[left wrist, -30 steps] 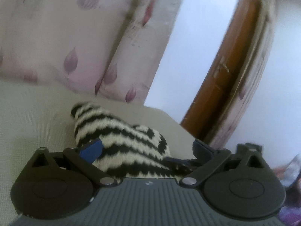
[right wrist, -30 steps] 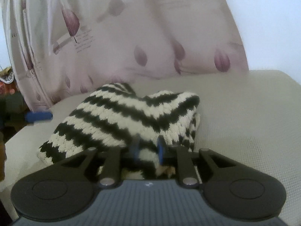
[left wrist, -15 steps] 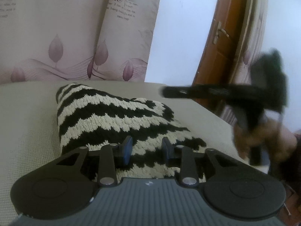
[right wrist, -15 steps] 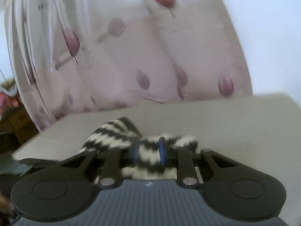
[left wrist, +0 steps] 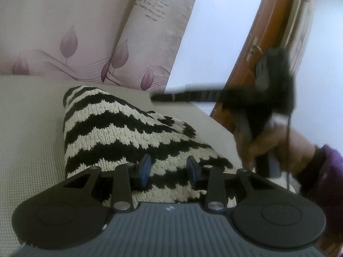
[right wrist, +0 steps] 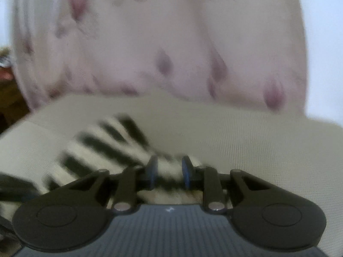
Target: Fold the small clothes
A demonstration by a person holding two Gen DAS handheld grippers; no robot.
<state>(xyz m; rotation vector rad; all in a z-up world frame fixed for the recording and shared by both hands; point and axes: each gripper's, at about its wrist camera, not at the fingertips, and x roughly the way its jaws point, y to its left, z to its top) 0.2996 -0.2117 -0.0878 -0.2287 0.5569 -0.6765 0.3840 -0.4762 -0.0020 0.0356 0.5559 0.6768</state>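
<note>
beige surface point(left wrist: 27, 128), bare at left of frame, edge at right by wooden door point(left wrist: 257, 49) | curtain point(left wrist: 85, 32) writing unreadable (blurred) | striped knit point(left wrist: 120, 128) centre-frame | left gripper point(left wrist: 168, 170) parted over knit | right gripper point(right wrist: 168, 172) parted slightly, knit between the 2 pads, grip unclear

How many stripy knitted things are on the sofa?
1. One striped knit lies on the beige cushion, in front of the left tool; more may be hidden underneath.
</note>
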